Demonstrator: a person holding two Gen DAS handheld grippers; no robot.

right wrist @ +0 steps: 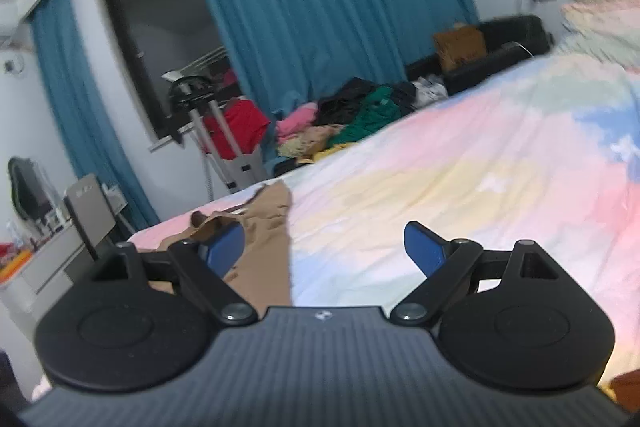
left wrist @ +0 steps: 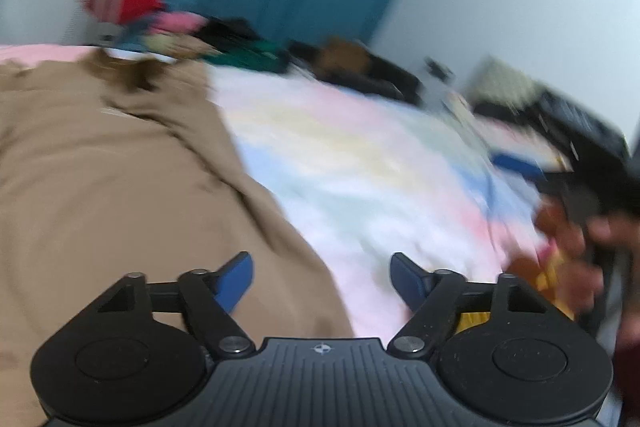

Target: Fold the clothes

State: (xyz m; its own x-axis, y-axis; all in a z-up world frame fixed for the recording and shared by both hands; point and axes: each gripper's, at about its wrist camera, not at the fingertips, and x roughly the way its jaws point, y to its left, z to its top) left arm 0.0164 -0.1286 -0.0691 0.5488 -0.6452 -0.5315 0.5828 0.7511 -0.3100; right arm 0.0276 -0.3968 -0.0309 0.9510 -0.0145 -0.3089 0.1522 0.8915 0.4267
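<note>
A tan garment (left wrist: 100, 187) lies spread on the bed's pastel patchwork cover (left wrist: 360, 167), filling the left half of the blurred left wrist view. My left gripper (left wrist: 322, 277) hovers over the garment's right edge, jaws apart, nothing between the blue pads (left wrist: 236, 281). In the right wrist view the same tan garment (right wrist: 260, 247) lies low at the near left corner of the bed cover (right wrist: 460, 167). My right gripper (right wrist: 324, 247) stands open above that edge, its left pad (right wrist: 224, 249) in front of the cloth, not gripping it.
A heap of mixed clothes (right wrist: 348, 123) sits at the bed's far side below teal curtains (right wrist: 320, 7). A stand with a red cloth (right wrist: 236, 131) is beside it. A black sofa (right wrist: 500, 43) with a brown bag lies behind. A hand (left wrist: 576, 243) shows at right.
</note>
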